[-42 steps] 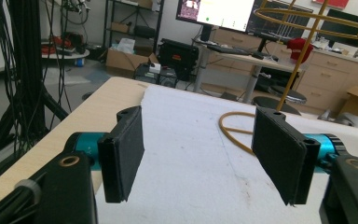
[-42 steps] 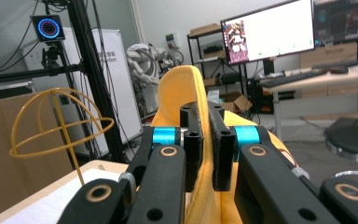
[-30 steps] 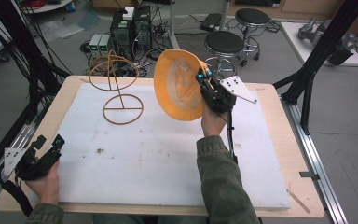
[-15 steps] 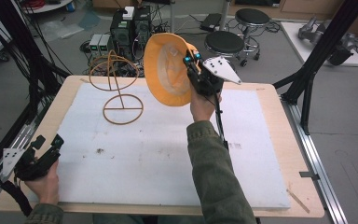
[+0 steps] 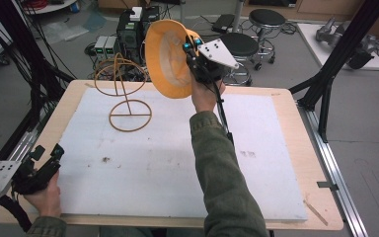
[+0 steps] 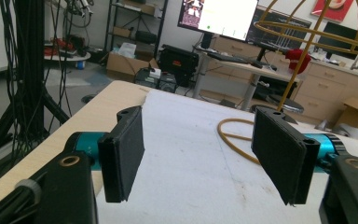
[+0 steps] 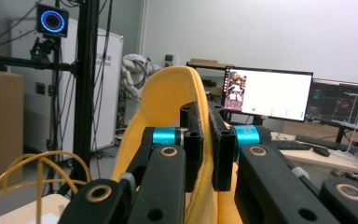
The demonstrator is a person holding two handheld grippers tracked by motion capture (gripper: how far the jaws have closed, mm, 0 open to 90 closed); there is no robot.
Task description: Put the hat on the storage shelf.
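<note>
Hat hangs in the air beside the wire stand, its brim pinched by the right gripper. Left gripper rests open. Next, probably, lowering it onto the stand's top.

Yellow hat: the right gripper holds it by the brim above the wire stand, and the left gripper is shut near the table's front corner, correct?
Not quite. The left gripper is open, its jaws wide apart in the left gripper view. The rest holds: the right gripper is clamped on the yellow hat above the wire stand.
</note>
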